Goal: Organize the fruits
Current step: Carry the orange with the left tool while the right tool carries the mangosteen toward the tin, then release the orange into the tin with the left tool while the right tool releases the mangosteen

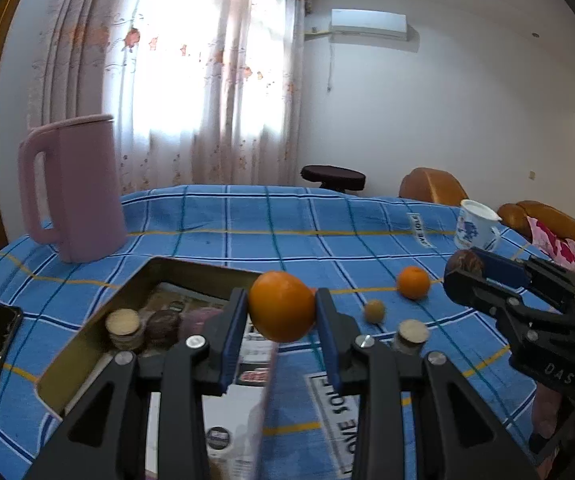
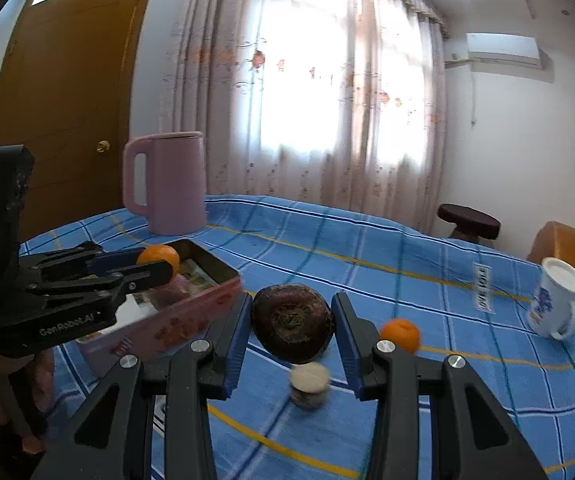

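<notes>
Fruit held in both grippers beside the open tin

Tin box [image 1: 99, 312] lies open just left of the left gripper [image 1: 281, 316], its bottom lined with printed paper. Inside it, to the left of the left fingers [image 1: 231, 320], sit three things: one tan disc-topped piece [image 1: 124, 328], one dark round piece [image 1: 163, 326] and one purplish piece [image 1: 199, 316] partly hidden behind the finger.

The left gripper is clamped on one orange [image 1: 281, 306], held above the tin's near right edge. The right gripper [image 2: 292, 328] is clamped on one dark brown round fruit [image 2: 292, 322], held above the tablecloth [image 2: 467, 380].

Beyond the left fingers and to their right, three loose pieces lie on the cloth: a second orange [image 1: 413, 282], one small tan ball [image 1: 374, 311] and one tan-topped piece [image 1: 410, 334].

One pink jug [image 1: 75, 188] and one white mug [image 1: 475, 226] stand farther off; their contents cannot be seen.
</notes>
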Tool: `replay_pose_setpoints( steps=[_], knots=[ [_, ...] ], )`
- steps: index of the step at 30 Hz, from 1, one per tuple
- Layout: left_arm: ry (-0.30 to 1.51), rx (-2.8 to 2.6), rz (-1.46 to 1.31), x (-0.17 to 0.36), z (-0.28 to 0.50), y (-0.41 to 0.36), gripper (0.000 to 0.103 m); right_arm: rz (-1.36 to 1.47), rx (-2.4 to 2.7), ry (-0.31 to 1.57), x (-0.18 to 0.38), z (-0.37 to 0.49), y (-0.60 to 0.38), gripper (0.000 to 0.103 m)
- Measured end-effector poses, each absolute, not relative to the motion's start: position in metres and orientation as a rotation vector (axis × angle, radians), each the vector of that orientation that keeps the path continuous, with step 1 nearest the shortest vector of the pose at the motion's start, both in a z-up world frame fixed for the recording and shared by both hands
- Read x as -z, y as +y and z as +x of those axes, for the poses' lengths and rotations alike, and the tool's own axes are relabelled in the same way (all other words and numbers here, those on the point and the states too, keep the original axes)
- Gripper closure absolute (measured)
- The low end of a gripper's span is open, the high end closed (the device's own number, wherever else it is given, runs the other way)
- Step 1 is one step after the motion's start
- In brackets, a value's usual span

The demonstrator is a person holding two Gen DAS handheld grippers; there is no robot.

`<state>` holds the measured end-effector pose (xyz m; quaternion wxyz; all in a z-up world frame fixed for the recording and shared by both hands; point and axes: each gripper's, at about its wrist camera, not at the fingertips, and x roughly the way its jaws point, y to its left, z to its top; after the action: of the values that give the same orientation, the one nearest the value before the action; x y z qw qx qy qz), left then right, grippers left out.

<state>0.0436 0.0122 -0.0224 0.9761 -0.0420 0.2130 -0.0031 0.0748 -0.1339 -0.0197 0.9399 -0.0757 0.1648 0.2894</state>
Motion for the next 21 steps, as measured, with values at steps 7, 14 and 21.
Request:
replay_pose_setpoints(
  steps=[7, 14, 21],
  knots=[
    [0.459, -0.046, -0.115, 0.026, 0.043, 0.045, 0.067, -0.157, -0.677, 0.37, 0.021, 0.08, -0.095, 0.061],
    [0.489, -0.128, -0.164, 0.035, 0.041, 0.09, 0.067, -0.198, -0.786, 0.41, 0.029, 0.077, -0.041, 0.061],
    [0.53, -0.144, -0.18, 0.04, 0.044, 0.11, 0.067, -0.273, -0.844, 0.478, 0.05, 0.077, 0.002, 0.06]
  ],
)
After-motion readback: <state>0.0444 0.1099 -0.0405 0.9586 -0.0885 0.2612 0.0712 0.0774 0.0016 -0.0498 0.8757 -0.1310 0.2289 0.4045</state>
